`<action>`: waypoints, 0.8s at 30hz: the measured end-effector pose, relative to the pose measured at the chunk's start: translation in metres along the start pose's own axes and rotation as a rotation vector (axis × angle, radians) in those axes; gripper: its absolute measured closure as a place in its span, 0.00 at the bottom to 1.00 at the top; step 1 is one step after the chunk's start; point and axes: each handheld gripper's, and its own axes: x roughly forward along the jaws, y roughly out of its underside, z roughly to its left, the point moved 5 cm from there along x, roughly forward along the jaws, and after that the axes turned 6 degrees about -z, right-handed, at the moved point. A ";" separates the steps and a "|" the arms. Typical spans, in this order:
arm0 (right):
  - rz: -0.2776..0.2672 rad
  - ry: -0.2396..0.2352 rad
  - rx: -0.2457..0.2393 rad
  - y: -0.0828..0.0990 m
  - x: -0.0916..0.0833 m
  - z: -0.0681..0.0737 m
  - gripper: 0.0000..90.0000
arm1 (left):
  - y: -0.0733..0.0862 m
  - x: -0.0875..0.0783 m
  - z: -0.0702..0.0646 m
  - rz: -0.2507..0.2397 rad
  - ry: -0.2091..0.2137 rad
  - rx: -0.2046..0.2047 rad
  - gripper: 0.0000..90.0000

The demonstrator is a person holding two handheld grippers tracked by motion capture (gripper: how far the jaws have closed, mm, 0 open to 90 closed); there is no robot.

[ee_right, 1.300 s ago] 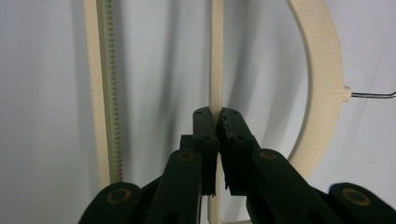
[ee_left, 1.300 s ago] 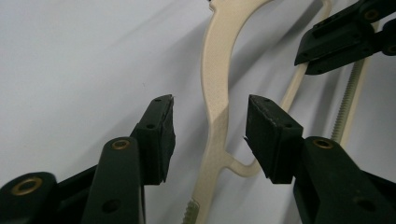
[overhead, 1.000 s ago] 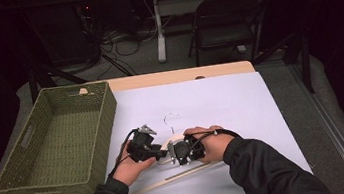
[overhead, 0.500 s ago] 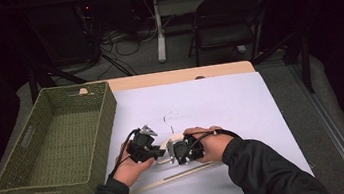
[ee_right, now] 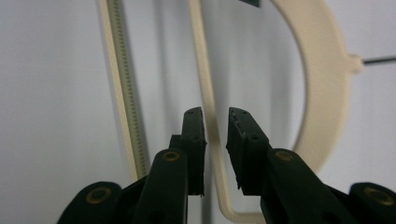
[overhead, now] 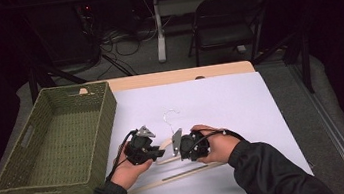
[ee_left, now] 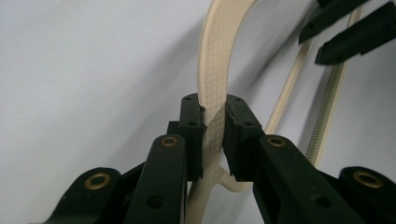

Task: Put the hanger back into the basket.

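Table: a tabletop under a flat white sheet (overhead: 220, 95), with bare wood showing along its far edge.
Basket: a rectangular olive-green woven basket (overhead: 60, 142) stands on the left part of the table, with nothing visible inside it.
Hanger, place: a cream plastic clothes hanger (overhead: 168, 159) with a thin silver wire hook (overhead: 170, 115) lies flat on the sheet at the near middle, just right of the basket, between the two hands.
Hanger, look: a broad curved shoulder band with a fine woven texture (ee_left: 215, 56), a slim crossbar, and a ribbed strip (ee_right: 122, 84) running alongside it.
Hanger, handling: it looks light and fairly stiff, though the thin bar would likely flex; the smooth plastic may slip in a narrow pinch. The broad textured shoulder seems the surest place to grip, and a hold on each side should keep it level.
Left gripper (ee_left: 214, 119): its jaws have just been closing and now press on the shoulder band from both sides, near a small notch.
Right gripper (ee_right: 215, 122): its jaws have just been opening and stand slightly apart, with the slim crossbar (ee_right: 205, 93) in the gap, apparently unpinched.
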 end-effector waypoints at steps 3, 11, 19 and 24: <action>-0.021 0.017 0.069 0.005 -0.010 -0.006 0.83 | 0.000 -0.002 -0.001 -0.005 -0.001 0.006 0.87; -0.075 0.088 0.232 0.014 -0.028 -0.025 0.76 | 0.001 -0.005 -0.005 -0.020 0.001 0.009 0.88; -0.057 0.135 0.257 0.011 -0.019 -0.032 0.69 | 0.001 -0.007 -0.008 -0.035 0.000 0.015 0.88; -0.069 0.116 0.305 0.010 -0.010 -0.034 0.71 | 0.001 -0.009 -0.010 -0.043 0.003 0.023 0.88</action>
